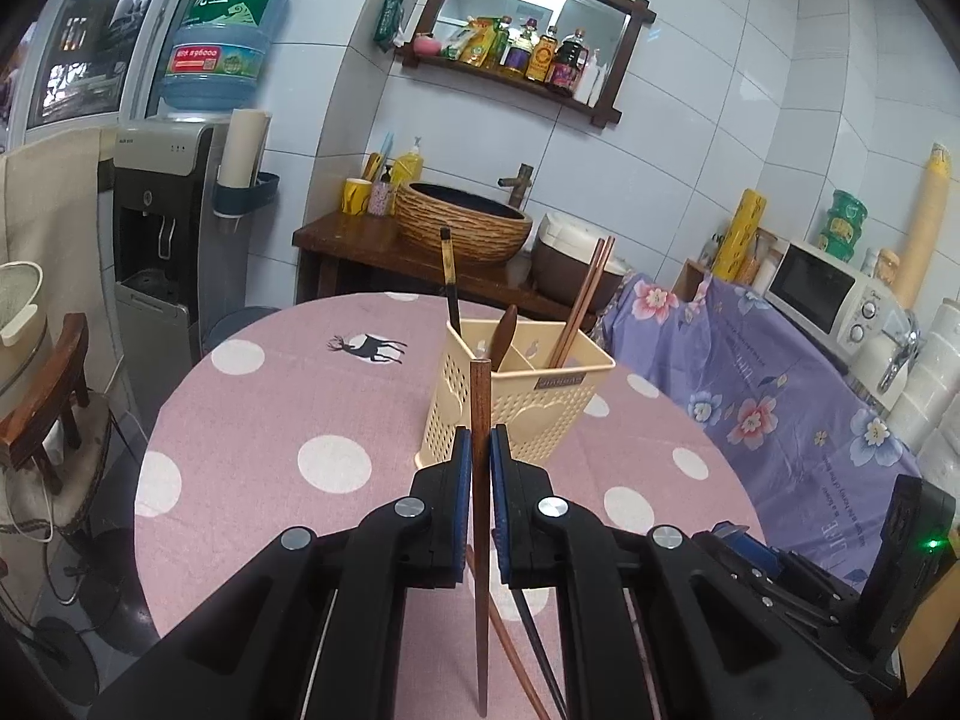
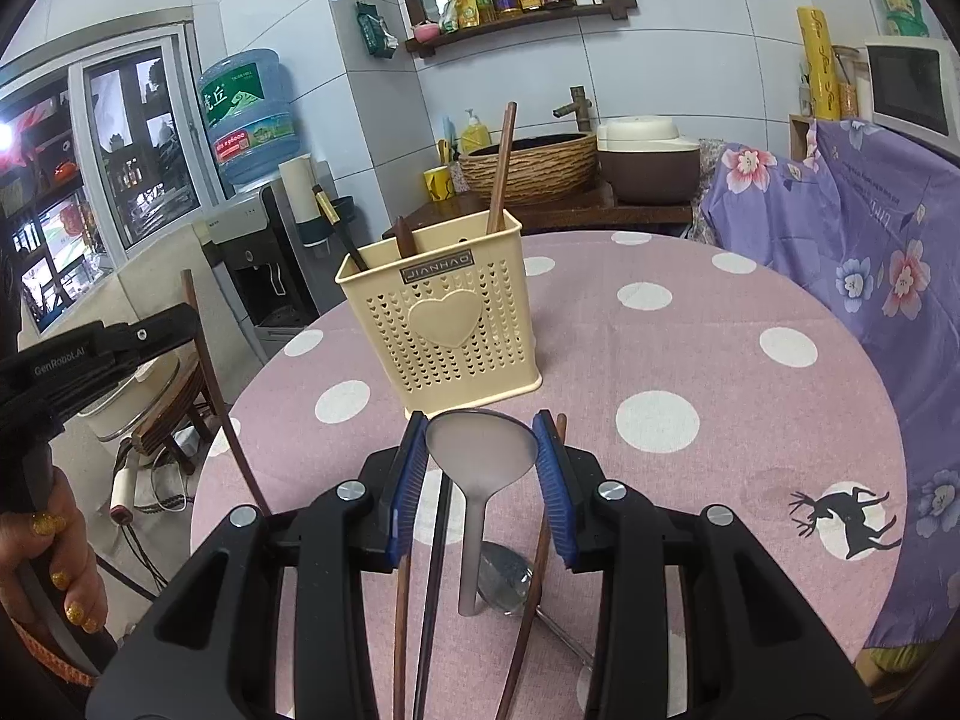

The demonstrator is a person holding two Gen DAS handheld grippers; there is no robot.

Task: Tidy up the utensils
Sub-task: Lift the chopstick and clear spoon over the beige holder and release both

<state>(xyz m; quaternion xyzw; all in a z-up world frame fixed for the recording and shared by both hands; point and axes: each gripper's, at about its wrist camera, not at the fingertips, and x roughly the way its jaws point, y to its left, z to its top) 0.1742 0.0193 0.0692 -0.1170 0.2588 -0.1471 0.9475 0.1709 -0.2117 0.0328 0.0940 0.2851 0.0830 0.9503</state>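
A cream perforated utensil holder (image 1: 522,396) (image 2: 447,324) stands on the pink dotted round table (image 1: 288,408) (image 2: 720,396). It holds a pair of brown chopsticks (image 1: 579,306) (image 2: 501,168), a dark spoon handle (image 1: 503,336) and a black chopstick (image 1: 450,276). My left gripper (image 1: 478,450) is shut on a brown chopstick (image 1: 480,540), held upright just in front of the holder. My right gripper (image 2: 480,444) is shut on the bowl of a grey translucent spoon (image 2: 480,456), above the table before the holder. Loose chopsticks (image 2: 432,600) and a metal spoon (image 2: 507,585) lie below it.
A purple floral cloth (image 1: 780,384) (image 2: 870,252) covers furniture right of the table. A wooden counter with a woven basin (image 1: 462,222) and a rice cooker (image 2: 648,162) stands behind. A water dispenser (image 1: 168,228) and a wooden chair (image 1: 48,396) are at the left.
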